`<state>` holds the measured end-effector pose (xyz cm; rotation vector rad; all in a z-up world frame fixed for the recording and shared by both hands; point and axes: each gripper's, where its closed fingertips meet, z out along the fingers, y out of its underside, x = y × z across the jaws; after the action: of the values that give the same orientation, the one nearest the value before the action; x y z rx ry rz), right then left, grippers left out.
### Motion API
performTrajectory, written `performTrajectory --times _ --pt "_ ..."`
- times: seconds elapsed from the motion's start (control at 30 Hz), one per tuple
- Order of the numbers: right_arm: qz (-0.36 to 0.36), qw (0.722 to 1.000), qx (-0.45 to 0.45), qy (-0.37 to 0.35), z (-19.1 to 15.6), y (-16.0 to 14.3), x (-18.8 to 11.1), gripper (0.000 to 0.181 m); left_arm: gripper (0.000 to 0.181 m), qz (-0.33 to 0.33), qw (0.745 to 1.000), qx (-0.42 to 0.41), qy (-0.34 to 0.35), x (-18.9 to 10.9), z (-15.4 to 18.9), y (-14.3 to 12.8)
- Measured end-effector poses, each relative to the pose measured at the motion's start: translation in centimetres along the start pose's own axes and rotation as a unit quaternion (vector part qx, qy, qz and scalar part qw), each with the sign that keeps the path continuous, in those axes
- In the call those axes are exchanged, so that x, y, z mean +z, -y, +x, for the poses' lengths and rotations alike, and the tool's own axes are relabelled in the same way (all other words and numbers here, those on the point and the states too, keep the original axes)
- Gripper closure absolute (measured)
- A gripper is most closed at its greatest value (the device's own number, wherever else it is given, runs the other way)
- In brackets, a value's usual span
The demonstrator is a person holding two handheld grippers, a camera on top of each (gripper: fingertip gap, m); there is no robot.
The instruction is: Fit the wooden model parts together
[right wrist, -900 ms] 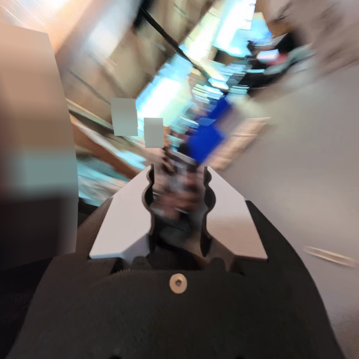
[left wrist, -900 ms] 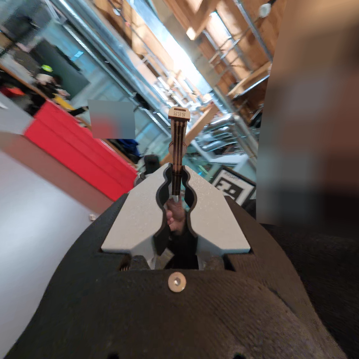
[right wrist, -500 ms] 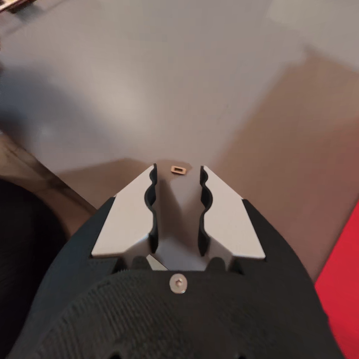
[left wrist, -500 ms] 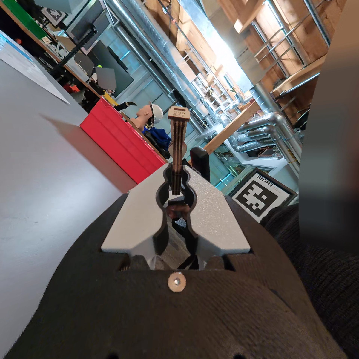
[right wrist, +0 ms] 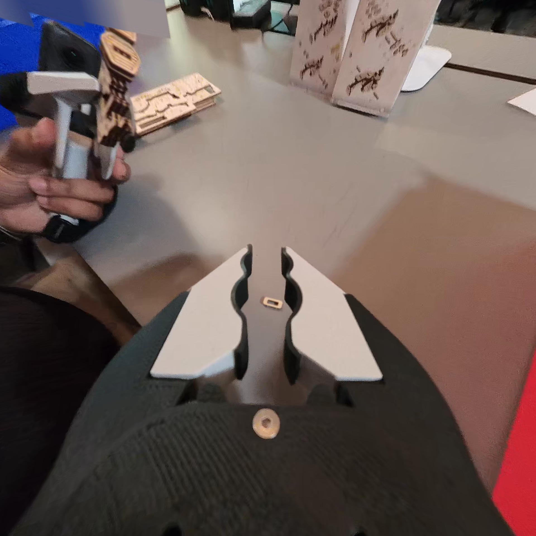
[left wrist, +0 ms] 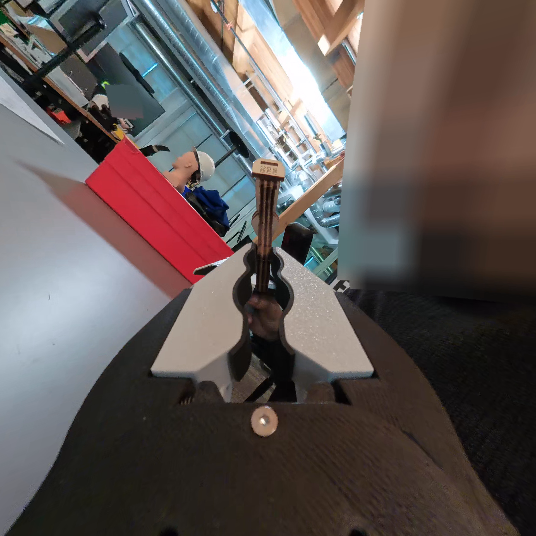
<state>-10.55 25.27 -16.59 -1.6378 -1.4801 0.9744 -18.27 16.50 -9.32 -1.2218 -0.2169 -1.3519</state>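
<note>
My left gripper is shut on a layered wooden model part, which stands edge-on and points up past the fingertips. The same gripper and part show at the upper left of the right wrist view, held up in a hand. My right gripper is open and empty, low over the grey table. A small flat wooden ring piece with a rectangular hole lies on the table between its fingers.
A stack of laser-cut wooden sheets lies on the table at the back left. Two tall patterned white boxes stand at the back. A red bin sits by the table, and its edge shows at the lower right.
My right gripper swung down from a blurred room view to the table and moved forward, so the small ring piece now lies between its fingers. My left gripper kept holding its part and shifted slightly.
</note>
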Motion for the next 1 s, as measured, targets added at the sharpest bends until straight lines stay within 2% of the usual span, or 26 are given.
performTrajectory --times 0.1,0.27,0.4,0.47,0.6,0.73,0.87,0.93,1.0 --pt "0.026 0.999 0.025 0.015 0.5 0.5 -0.2 0.168 0.175 -0.002 1.0 -0.026 -0.014 0.7 -0.6 0.2" --pt "0.063 0.996 0.036 -0.048 3.9 1.5 -1.6 0.166 0.175 0.011 0.999 -0.032 -0.017 1.1 -1.1 1.2" --pt "0.072 0.995 0.058 -0.023 3.4 2.4 -1.3 0.158 0.174 0.013 0.998 -0.041 -0.046 1.5 0.6 1.7" --pt "0.065 0.996 0.048 -0.032 2.9 2.3 -1.1 0.155 0.175 0.004 0.999 -0.001 -0.045 1.2 1.5 1.3" --pt "0.06 0.995 0.031 -0.066 2.2 2.2 -1.2 0.147 0.175 -0.014 0.997 0.072 0.018 0.4 1.4 1.2" --pt "0.06 0.994 0.072 -0.06 1.0 2.3 -1.2 0.137 0.175 -0.05 0.996 0.061 0.05 0.7 0.4 1.0" --pt "0.092 0.988 0.115 -0.041 0.5 5.5 -1.3 0.138 0.175 -0.093 0.985 0.125 0.07 3.0 -1.2 0.6" --pt "0.106 0.985 0.131 -0.023 0.2 7.1 -1.3 0.138 0.174 -0.068 0.982 0.169 0.055 4.1 -1.1 2.0" --pt "0.113 0.984 0.134 -0.016 0.1 7.6 -1.2 0.14 0.175 -0.004 0.976 0.211 0.06 4.6 -1.0 4.4"
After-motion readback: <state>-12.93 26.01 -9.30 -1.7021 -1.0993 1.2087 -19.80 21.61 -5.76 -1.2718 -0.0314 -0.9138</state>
